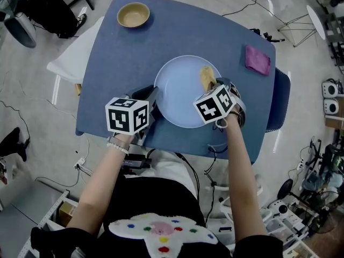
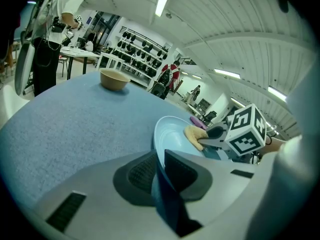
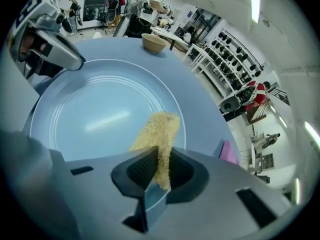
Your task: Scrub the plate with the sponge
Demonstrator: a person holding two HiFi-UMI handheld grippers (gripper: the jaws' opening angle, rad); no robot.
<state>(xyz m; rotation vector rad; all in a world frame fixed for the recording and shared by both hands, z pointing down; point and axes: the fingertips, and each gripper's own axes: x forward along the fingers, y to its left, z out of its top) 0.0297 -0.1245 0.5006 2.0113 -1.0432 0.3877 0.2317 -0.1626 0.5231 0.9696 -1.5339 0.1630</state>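
A pale blue plate (image 1: 180, 90) lies on the blue table (image 1: 177, 31) in front of me. My left gripper (image 1: 152, 102) is shut on the plate's left rim (image 2: 161, 156), the rim pinched between its dark pads. My right gripper (image 1: 217, 86) is shut on a yellow sponge (image 1: 207, 77), which rests on the plate's right side near the rim. In the right gripper view the sponge (image 3: 156, 134) sticks out from between the jaws and lies flat on the plate (image 3: 100, 114). The left gripper view shows the sponge (image 2: 195, 134) beside the right gripper (image 2: 212, 136).
A tan bowl (image 1: 133, 14) stands at the table's far left corner. A purple cloth (image 1: 258, 59) lies near the right edge. White board (image 1: 75, 55) sits off the table's left side. Cables and equipment lie on the floor around.
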